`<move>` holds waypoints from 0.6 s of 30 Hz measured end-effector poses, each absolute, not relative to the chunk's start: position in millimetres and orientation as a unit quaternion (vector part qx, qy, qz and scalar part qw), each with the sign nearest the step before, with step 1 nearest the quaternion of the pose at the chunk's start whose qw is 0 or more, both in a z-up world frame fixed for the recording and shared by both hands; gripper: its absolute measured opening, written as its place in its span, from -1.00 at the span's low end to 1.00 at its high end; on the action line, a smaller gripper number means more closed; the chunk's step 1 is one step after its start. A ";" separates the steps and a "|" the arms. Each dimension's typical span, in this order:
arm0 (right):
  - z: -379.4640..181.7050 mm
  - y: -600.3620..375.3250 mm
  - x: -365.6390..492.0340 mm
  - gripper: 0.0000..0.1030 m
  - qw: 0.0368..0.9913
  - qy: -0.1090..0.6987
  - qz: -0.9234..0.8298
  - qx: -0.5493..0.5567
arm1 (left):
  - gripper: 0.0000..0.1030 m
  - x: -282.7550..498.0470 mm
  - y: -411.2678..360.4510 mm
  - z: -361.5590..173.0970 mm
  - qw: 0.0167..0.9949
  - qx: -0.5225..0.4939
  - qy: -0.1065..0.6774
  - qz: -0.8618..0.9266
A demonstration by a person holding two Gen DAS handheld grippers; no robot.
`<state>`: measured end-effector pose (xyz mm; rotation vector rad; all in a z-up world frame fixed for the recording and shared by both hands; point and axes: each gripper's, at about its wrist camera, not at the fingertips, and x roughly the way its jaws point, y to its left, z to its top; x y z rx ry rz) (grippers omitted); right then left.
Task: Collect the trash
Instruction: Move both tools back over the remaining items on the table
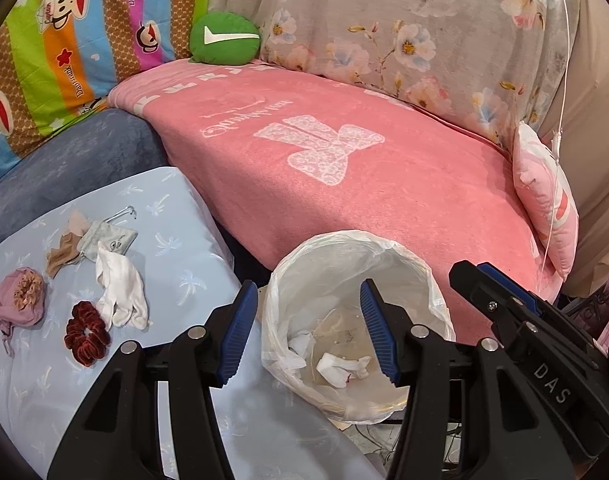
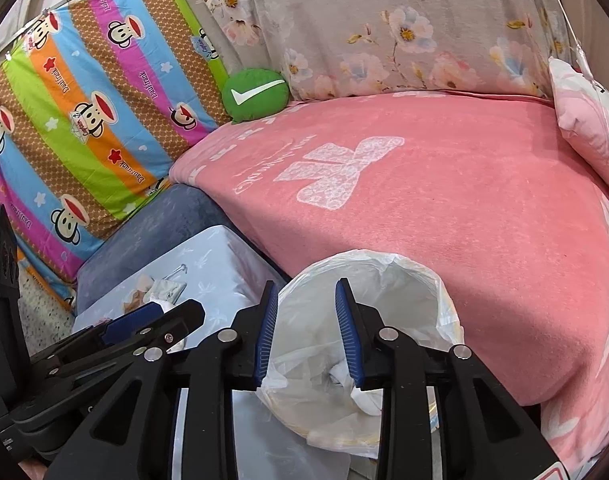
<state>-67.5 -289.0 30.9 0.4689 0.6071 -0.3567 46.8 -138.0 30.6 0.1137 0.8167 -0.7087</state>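
Observation:
A round bin lined with a white plastic bag (image 1: 388, 256) stands on the floor beside the pink bed; it also shows in the right wrist view (image 2: 408, 280). Crumpled white tissues (image 1: 340, 366) lie at its bottom. My left gripper (image 1: 304, 332) is open and empty, held above the bin's left rim. My right gripper (image 2: 306, 330) is open and empty, over the bin mouth; it shows at the right of the left wrist view (image 1: 500, 300). On the light blue cloth (image 1: 184, 248) lie a white sock (image 1: 120, 296), a dark red scrunchie (image 1: 86, 330), a pink scrunchie (image 1: 20, 298), a grey pouch (image 1: 108, 238) and beige stockings (image 1: 62, 256).
A pink blanket (image 1: 344, 168) covers the bed behind the bin. A green check-mark cushion (image 1: 224, 38), a striped monkey-print sheet (image 1: 64, 48) and a floral cover (image 1: 404, 32) stand at the back. A pink pillow (image 1: 548, 220) lies at the right. A grey-blue cushion (image 1: 72, 164) sits behind the blue cloth.

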 end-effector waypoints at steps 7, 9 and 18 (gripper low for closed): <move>31.4 -275.1 -57.4 -0.37 0.914 0.301 -0.161 0.219 | 0.00 54.2 -122.3 29.0 0.859 0.043 0.392 -0.325; 31.4 -270.2 -54.0 -0.37 0.915 0.303 -0.156 0.216 | 0.02 56.4 -117.2 28.2 0.861 0.042 0.393 -0.321; 30.6 -242.3 -34.5 -0.37 0.918 0.314 -0.136 0.201 | 0.06 69.7 -88.5 22.8 0.867 0.021 0.401 -0.297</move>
